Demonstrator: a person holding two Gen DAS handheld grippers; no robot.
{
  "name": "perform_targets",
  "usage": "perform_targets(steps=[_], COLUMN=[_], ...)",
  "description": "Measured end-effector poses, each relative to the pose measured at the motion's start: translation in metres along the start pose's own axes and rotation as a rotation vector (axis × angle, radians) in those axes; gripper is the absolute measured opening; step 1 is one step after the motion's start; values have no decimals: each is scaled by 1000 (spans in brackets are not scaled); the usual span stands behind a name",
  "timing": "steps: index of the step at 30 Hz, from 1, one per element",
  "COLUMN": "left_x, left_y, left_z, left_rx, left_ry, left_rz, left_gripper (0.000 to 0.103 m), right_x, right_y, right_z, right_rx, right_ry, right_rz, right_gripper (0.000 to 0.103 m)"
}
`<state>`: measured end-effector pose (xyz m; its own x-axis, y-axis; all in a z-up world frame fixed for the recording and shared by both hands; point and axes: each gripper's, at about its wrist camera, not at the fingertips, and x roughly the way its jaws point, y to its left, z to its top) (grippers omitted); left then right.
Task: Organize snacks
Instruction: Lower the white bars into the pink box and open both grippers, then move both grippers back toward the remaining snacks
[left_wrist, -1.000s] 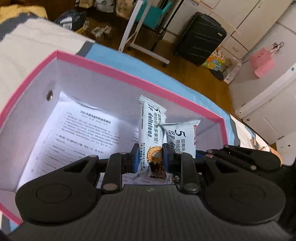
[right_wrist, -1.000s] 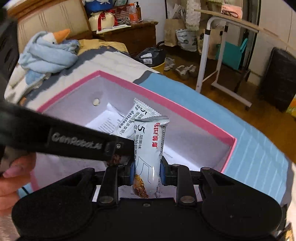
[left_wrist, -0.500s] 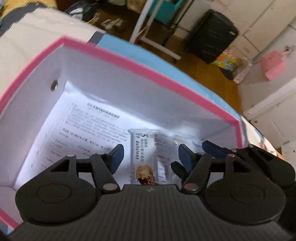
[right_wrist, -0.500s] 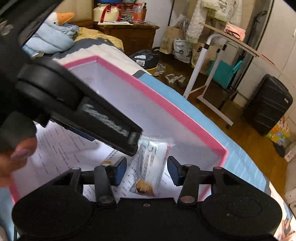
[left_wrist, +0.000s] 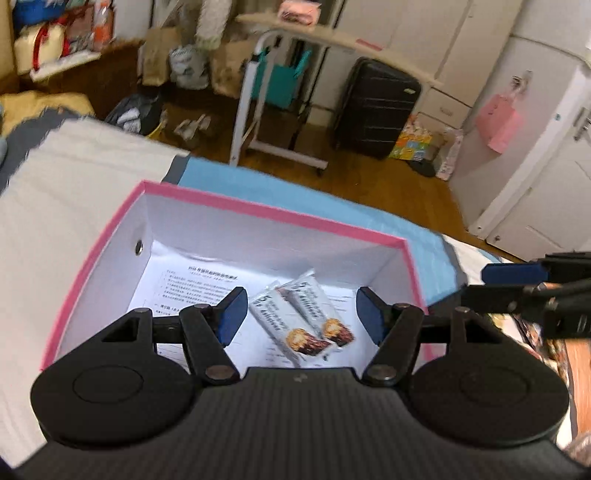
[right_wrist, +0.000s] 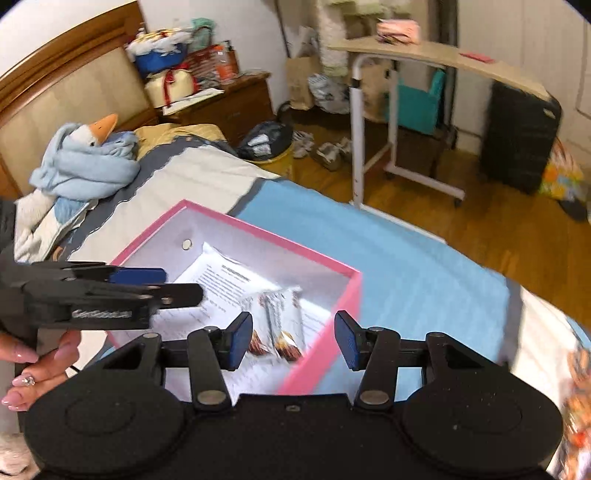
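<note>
**Inspector:** Left gripper (left_wrist: 301, 312) spread wide, nothing held, hanging above the pink-rimmed box (left_wrist: 266, 212). Right gripper (right_wrist: 293, 339) likewise spread and bare, poised over the near corner of the same box.

**Clerk:** Whereabouts of the snacks?

**Inspector:** Two snack bars (left_wrist: 301, 321) lying flat and side by side on the printed sheet (left_wrist: 192, 280) lining the box floor, touching or very nearly so, clear of both sets of fingers. Box itself resting on a blue cover (right_wrist: 406, 266) on the bed.

**Clerk:** Step in hand?

**Inspector:** Judged as deposit finished for this pair; both tools free. Next move likely calls for swinging away from the box to find further snacks, then closing on one squarely across its width.

**Clerk:** Anything not made out?

**Inspector:** Near wall of the box hidden behind the left gripper body. Wrapper print blurred, unreadable. Something orange and patterned at the right edge of the right wrist view, smeared and cut off; cannot say whether more snacks
</note>
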<state>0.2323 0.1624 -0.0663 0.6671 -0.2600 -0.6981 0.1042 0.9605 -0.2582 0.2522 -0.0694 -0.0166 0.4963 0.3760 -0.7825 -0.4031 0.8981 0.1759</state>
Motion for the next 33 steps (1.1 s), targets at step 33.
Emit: perform_targets(steps=[33], left_x=[15], left_y=[-190], left_z=[-114], left_rx=[473], left_ry=[233], left_rz=[-191], left_gripper=[64], right_x=[23], right_y=[-119], right_z=[-122], right_rx=[312], right_ry=[281], right_rz=[42], right_gripper=[66])
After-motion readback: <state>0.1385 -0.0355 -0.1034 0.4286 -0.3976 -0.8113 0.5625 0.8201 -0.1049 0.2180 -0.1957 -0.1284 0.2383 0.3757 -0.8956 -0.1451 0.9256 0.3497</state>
